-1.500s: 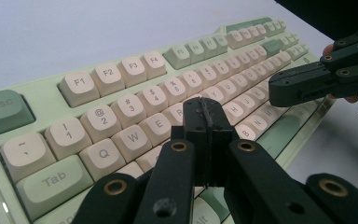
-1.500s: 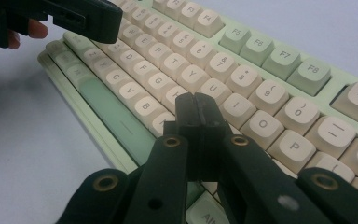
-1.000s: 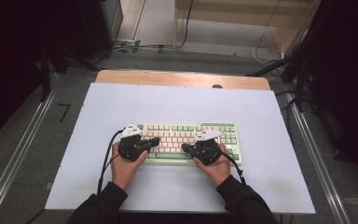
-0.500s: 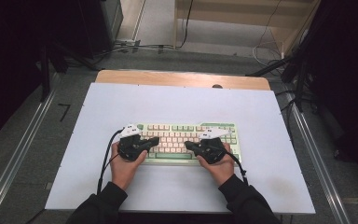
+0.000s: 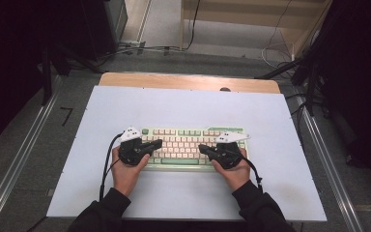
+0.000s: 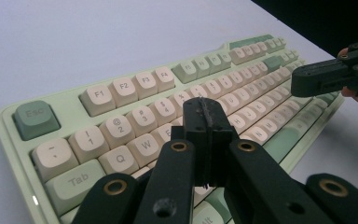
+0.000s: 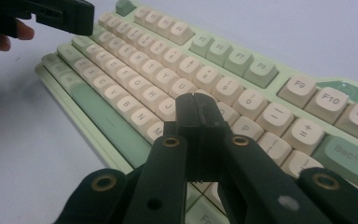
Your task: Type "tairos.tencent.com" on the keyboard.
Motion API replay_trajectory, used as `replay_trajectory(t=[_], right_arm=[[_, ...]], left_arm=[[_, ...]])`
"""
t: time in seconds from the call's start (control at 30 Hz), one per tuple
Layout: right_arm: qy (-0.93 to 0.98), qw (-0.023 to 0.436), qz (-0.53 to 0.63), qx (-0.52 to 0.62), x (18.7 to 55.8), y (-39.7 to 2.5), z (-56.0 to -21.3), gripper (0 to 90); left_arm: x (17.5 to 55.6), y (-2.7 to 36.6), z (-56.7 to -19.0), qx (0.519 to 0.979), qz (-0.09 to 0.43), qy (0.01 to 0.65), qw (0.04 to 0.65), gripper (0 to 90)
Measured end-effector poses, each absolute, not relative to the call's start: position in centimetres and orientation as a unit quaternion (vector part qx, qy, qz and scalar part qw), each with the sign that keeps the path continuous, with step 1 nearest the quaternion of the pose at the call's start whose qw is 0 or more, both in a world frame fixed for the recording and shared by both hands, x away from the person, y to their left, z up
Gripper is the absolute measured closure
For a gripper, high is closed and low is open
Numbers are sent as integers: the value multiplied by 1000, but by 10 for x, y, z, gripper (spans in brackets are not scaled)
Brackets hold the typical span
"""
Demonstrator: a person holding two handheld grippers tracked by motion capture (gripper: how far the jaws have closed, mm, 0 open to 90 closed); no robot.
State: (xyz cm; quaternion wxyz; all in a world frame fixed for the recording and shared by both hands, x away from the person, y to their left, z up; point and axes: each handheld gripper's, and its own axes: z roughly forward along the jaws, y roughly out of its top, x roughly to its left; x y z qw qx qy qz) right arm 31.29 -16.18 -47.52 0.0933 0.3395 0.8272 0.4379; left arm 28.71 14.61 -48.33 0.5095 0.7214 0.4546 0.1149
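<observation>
A pale green keyboard (image 5: 193, 131) with cream keys lies on the white table top (image 5: 183, 106), near its front. My left gripper (image 5: 158, 143) hovers over the keyboard's left end, jaws shut with nothing between them, tips above the W and E keys (image 6: 206, 109). My right gripper (image 5: 202, 148) is over the right half, also shut and empty, tips above the J, K area (image 7: 196, 105). In the left gripper view the keyboard (image 6: 135, 107) runs off to the right, where the other gripper (image 6: 326, 77) shows. In the right gripper view the keyboard (image 7: 223, 70) shows with the other gripper (image 7: 65, 14) at top left.
A wooden strip (image 5: 188, 81) borders the table's far edge. Metal rails (image 5: 24, 154) run along both sides on the floor, and cables (image 5: 140, 47) lie beyond the table. Bare white surface surrounds the keyboard.
The right gripper has shifted slightly to the right and nearer over the keyboard. The left gripper has barely moved.
</observation>
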Motion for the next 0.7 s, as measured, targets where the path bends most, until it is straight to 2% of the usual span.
replay_trajectory(t=[0.13, 0.3, 0.53, 0.7], right_arm=[[822, 93, 442, 347, 314, -169, -475, 828], [814, 93, 452, 354, 313, -178, -475, 695], [804, 99, 461, 363, 312, -192, -474, 536], [798, 105, 458, 377, 311, -202, -474, 445]], left_arm=[[285, 151, -482, 716, 122, 460, 510, 900], [283, 159, -481, 706, 131, 468, 516, 848], [278, 163, -478, 699, 149, 469, 518, 697], [274, 163, -475, 701, 178, 467, 510, 545]])
